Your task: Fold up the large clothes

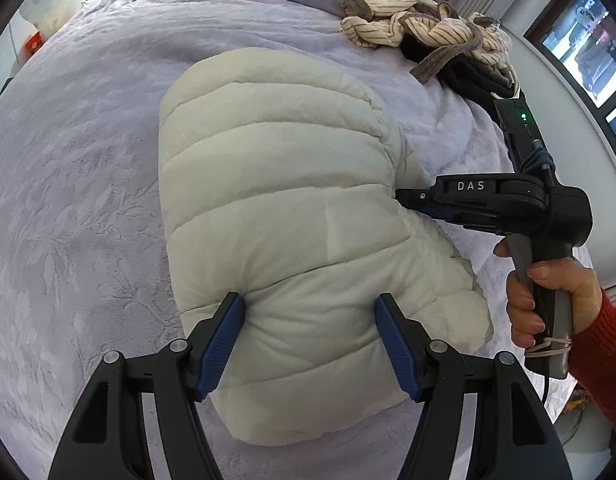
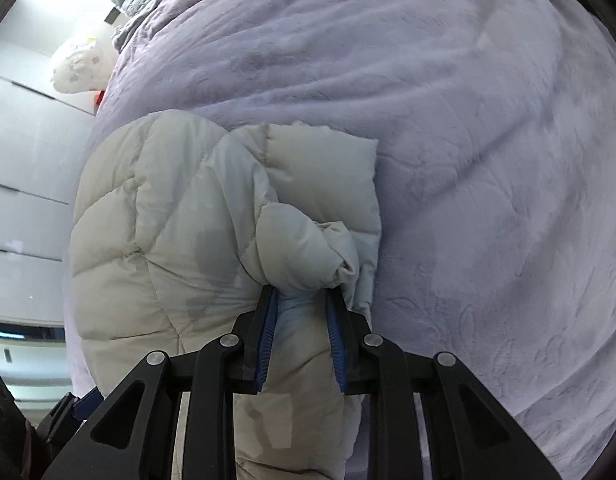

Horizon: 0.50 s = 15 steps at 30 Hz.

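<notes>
A white quilted puffer jacket lies folded into a thick bundle on a lavender bed blanket. My left gripper straddles the bundle's near end, and its blue pads dent the padding on both sides. A hand in a red sleeve holds my right gripper, whose tips are pressed into the jacket's right edge. In the right wrist view the right gripper is shut on a bunched fold of the jacket, with fabric squeezed between its pads.
A heap of cream striped clothing and dark garments lies at the bed's far right corner, below a window. White drawers and a printed white bag stand beside the bed. Bare blanket spreads right of the jacket.
</notes>
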Each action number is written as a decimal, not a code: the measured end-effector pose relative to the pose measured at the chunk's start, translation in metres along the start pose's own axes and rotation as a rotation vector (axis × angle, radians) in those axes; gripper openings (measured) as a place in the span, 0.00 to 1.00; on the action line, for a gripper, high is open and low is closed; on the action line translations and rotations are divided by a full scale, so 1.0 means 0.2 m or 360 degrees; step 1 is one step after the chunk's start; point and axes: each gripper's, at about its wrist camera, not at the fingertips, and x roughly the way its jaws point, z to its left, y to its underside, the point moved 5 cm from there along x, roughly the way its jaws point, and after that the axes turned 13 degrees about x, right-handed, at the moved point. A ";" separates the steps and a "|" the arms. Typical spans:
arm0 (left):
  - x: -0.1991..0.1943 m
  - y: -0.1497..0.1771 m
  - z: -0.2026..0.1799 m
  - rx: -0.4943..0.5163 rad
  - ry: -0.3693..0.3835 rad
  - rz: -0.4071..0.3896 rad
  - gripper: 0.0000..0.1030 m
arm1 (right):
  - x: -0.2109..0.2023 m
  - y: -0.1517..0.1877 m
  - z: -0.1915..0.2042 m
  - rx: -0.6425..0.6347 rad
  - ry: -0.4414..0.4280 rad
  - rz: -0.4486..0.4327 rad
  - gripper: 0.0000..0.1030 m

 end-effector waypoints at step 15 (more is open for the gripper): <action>-0.01 -0.01 0.00 0.0003 -0.0061 0.0034 0.66 | -0.04 -0.01 0.01 0.0032 0.0013 0.0006 0.25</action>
